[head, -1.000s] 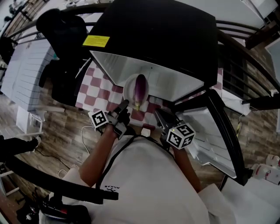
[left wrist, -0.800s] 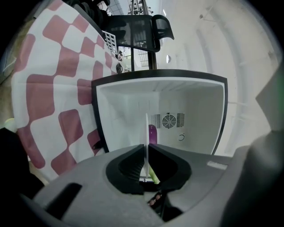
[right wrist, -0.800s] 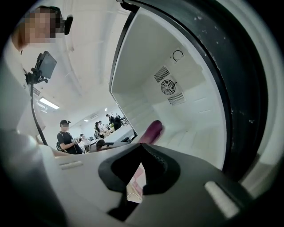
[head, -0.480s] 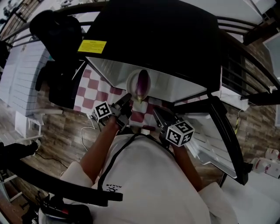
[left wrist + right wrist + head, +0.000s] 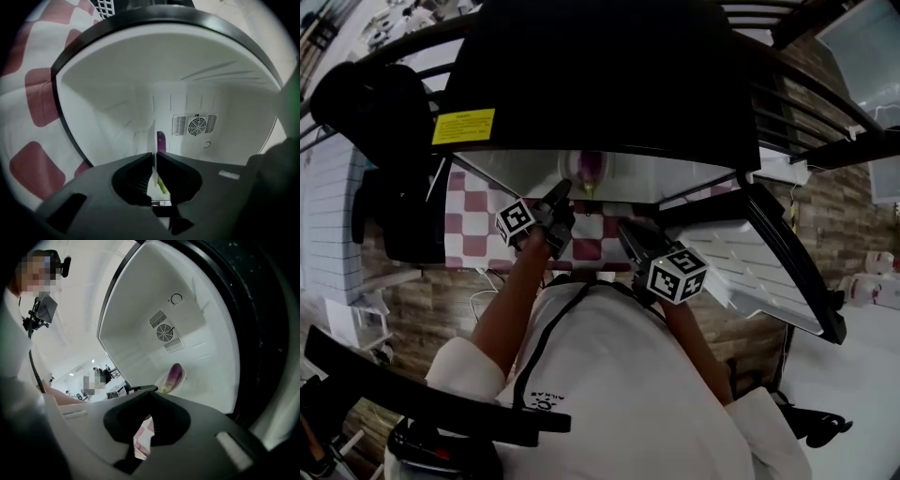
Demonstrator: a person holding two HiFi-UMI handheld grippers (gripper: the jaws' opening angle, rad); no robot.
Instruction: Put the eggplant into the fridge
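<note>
Left gripper (image 5: 153,155) was pinching the rim of a white plate (image 5: 161,384), seen edge-on between its jaws, and held it inside the open fridge (image 5: 117,84). On that plate lay the purple eggplant (image 5: 174,375), green stem end toward the gripper. Right gripper (image 5: 146,392), jaws pressed together on nothing, hung near the fridge opening, with the red-and-white checked cloth (image 5: 473,225) showing beneath.
</note>
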